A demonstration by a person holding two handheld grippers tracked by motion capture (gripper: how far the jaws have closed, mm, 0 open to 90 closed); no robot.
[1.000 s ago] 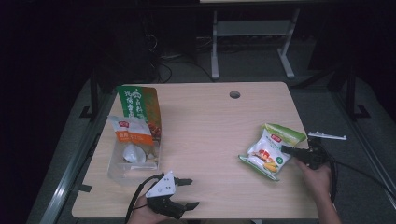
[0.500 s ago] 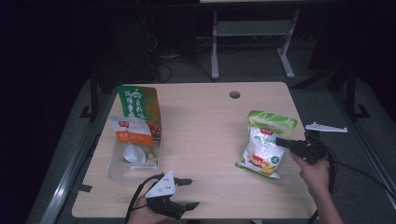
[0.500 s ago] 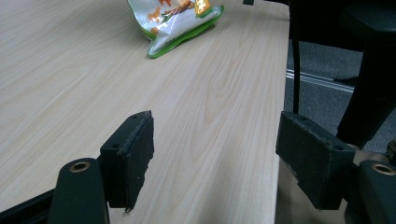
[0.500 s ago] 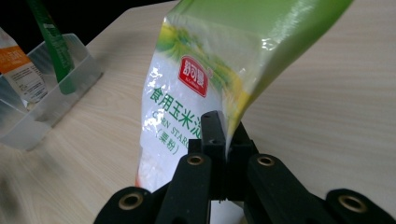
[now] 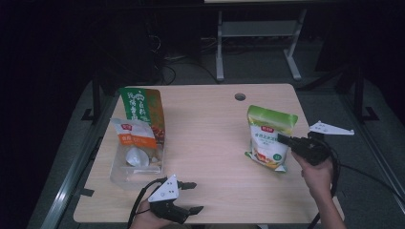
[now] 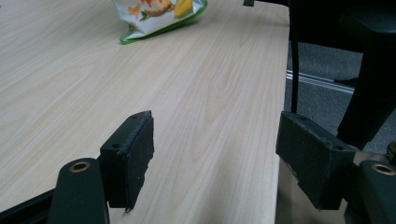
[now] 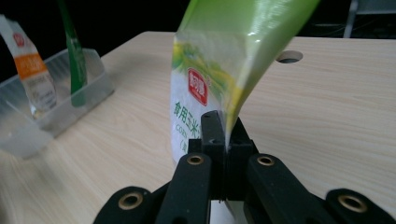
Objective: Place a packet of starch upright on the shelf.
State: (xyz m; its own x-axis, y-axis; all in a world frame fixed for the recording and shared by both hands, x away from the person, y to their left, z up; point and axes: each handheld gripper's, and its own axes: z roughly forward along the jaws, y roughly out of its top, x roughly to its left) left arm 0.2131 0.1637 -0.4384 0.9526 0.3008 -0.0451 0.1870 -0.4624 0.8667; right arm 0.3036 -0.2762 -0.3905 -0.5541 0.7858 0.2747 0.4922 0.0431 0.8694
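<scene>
A green and white snack bag [image 5: 268, 136] stands almost upright at the right of the table, and my right gripper [image 5: 282, 140] is shut on its right edge. In the right gripper view the bag [image 7: 219, 70] rises from between the closed jaws of that gripper [image 7: 227, 135]. My left gripper [image 5: 192, 197] rests near the table's front edge, open and holding nothing. In the left gripper view its jaws stand wide apart over bare wood [image 6: 215, 140], with the bag's bottom [image 6: 159, 14] farther off.
A clear plastic bin [image 5: 136, 160] at the left of the table [image 5: 210, 129] holds an orange and white packet [image 5: 134, 143] and a tall green bag [image 5: 141, 109]. A round cable hole [image 5: 240, 97] lies near the far edge. A metal frame [image 5: 258, 33] stands behind the table.
The right gripper has raised the green and white bag from lying tilted on the table to nearly upright. The left gripper has stayed in place.
</scene>
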